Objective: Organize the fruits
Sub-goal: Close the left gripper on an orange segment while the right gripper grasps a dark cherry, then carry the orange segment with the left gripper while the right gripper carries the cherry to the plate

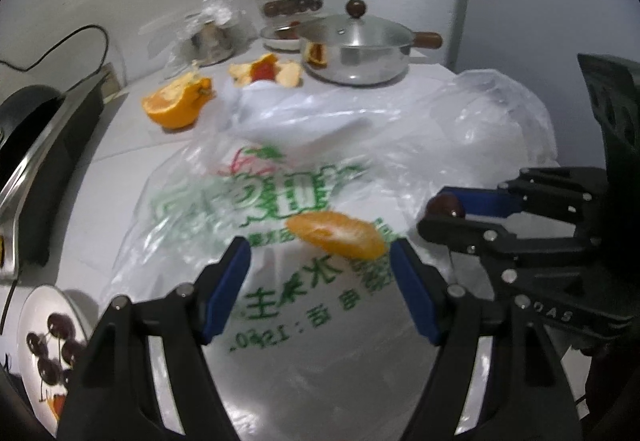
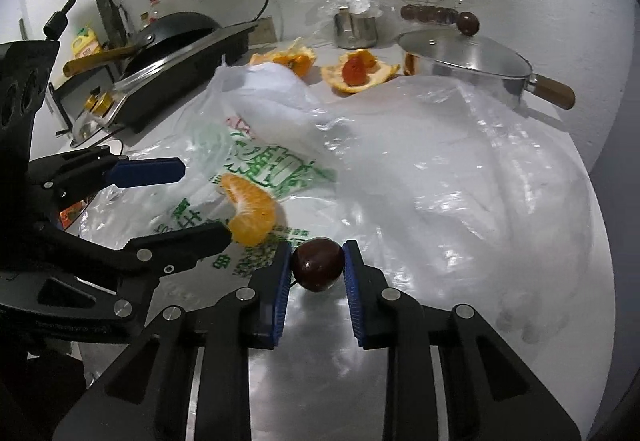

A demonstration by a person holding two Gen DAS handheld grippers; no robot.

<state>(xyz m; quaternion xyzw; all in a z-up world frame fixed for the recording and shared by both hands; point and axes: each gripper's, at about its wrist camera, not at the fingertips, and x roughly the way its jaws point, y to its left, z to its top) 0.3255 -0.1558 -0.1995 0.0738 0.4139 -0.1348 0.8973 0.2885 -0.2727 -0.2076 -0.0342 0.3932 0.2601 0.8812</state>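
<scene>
My right gripper was clamped on a dark cherry, both blue pads pressed against its sides, the fruit seated right at the fingertips. From the left wrist view the same cherry showed at the tip of that gripper, off to the right of my left fingers.

My left gripper stood with its jaws apart and nothing between the pads. The orange segment lay on the printed plastic bag, just ahead of my left fingertips and a little toward the right-hand pad. Its long axis ran roughly crosswise to my left fingers, tilted so that the right end sat nearer the right pad. From the right wrist view the segment curved between the two left fingers, its lower end just beside the nearer one; whether it touched I could not tell.

Judgement: the left hand was plainly the nearer to the segment, the right being occupied. A short advance forward and down would bring the segment between the pads, but they would close along its length rather than across it. The bag beneath was slack and wrinkled, so film could be pinched with the fruit.

A plate of cherries sat behind my left fingers on the left, a likely destination for the held cherry.
</scene>
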